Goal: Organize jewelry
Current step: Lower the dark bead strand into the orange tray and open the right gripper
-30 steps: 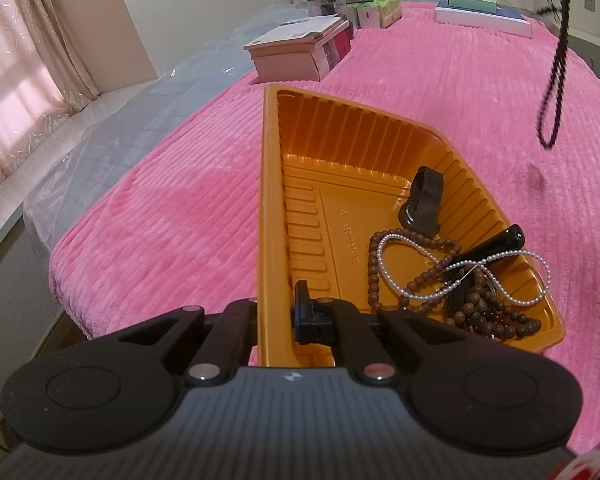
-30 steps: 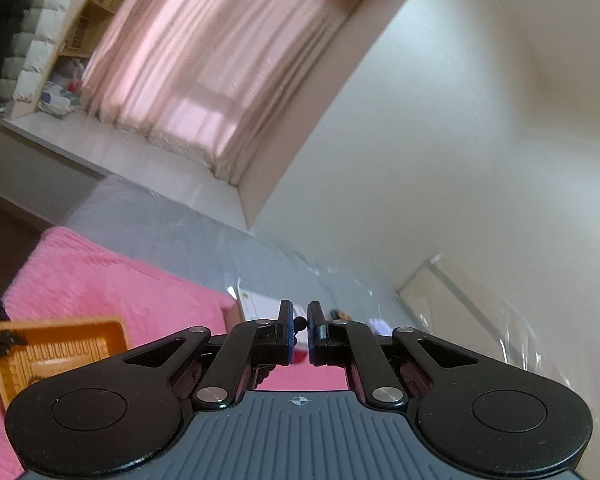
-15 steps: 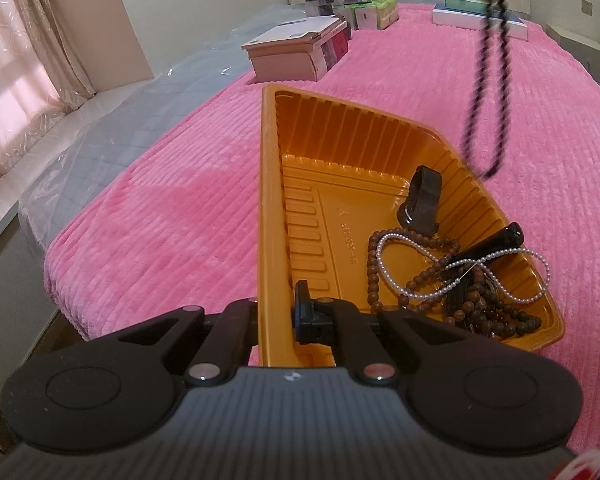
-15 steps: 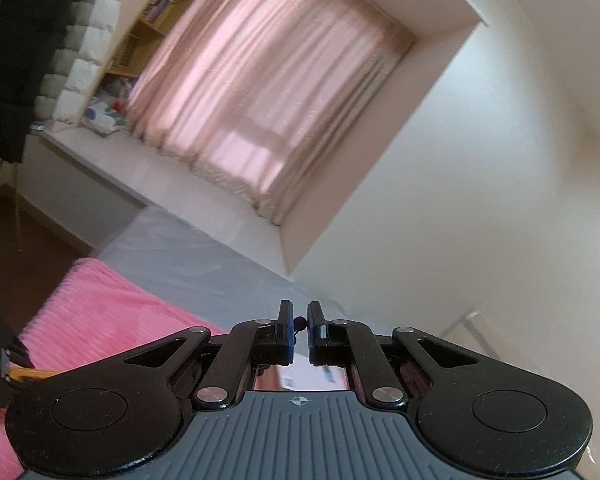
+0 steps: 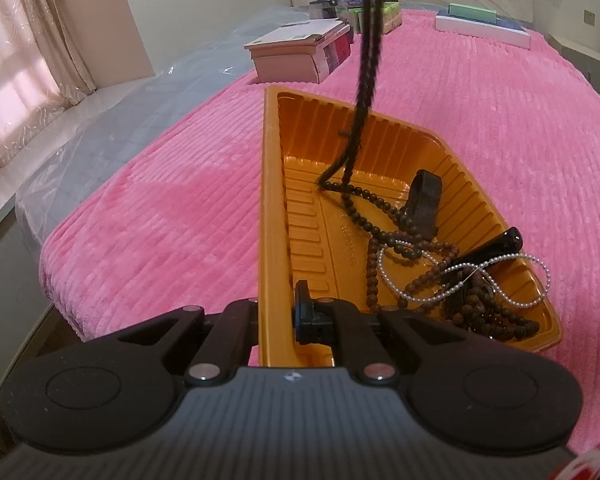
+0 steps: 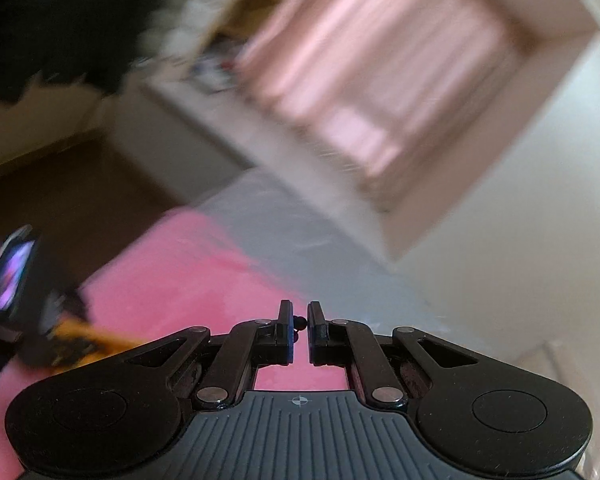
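Beneath right tongs, dangling bead strand over tray.

Home bedroom, pink ribbed bedspread, curtained window, stacked books

**Dark bead strand hanging into the orange tray**

The orange tray, ribbed plastic with sloping walls, lay on the pink bed, its near rim clamped between the left tongs. A strand of dark beads hung down from above; its lower end rested on the tray floor and trailed toward the pile at the right end. There a brown bead string lay tangled with a white pearl strand, which looped over it. A dark band stood on edge near the far wall, and a black tapered piece lay under the pearls. In the blurred right wrist view, a dark bead sat pinched between the right tongs.
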`<state>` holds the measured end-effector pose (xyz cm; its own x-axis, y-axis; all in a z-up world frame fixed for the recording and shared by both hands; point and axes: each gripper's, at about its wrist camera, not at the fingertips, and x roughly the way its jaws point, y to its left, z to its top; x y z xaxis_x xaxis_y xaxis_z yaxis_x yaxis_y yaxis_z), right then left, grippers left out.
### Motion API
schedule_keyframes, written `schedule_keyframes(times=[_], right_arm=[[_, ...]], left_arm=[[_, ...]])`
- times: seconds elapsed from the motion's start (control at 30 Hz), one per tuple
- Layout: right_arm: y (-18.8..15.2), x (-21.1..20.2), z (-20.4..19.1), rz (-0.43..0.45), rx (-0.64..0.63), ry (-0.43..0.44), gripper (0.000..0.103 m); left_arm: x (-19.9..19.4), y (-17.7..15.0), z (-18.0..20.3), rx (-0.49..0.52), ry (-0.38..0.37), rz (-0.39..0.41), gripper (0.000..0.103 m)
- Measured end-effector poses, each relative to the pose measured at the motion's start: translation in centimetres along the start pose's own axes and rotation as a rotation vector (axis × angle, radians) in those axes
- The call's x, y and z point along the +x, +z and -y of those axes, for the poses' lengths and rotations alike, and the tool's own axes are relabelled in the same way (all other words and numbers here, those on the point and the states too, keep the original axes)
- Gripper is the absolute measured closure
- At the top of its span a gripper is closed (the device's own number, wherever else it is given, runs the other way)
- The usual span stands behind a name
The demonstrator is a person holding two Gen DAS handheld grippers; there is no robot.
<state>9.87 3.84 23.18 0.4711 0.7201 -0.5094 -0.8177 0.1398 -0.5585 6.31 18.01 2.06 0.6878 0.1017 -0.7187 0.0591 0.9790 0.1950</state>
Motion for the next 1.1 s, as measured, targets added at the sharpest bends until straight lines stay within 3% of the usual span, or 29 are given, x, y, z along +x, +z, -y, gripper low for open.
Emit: schedule_keyframes(times=[0.2,0.57,1.1], right_arm=[[-2.3,3.6,-2.2,-0.074,-0.101,0.115,0.096],[-6.5,5.8,-4.7,-0.153,-0.288,0.1,0.096],[-8.1,6.3,-6.1,-0.184,-0.358,0.131,0.096]], left_arm=[[0.2,-0.2,-0.3,-0.007,-0.004,-0.004,0.1],[0.3,-0.2,-0.3,-0.007,-0.002,-0.006,0.1],[0.4,-0.2,-0.4,-0.01,-0.004,-0.006,0.1]])
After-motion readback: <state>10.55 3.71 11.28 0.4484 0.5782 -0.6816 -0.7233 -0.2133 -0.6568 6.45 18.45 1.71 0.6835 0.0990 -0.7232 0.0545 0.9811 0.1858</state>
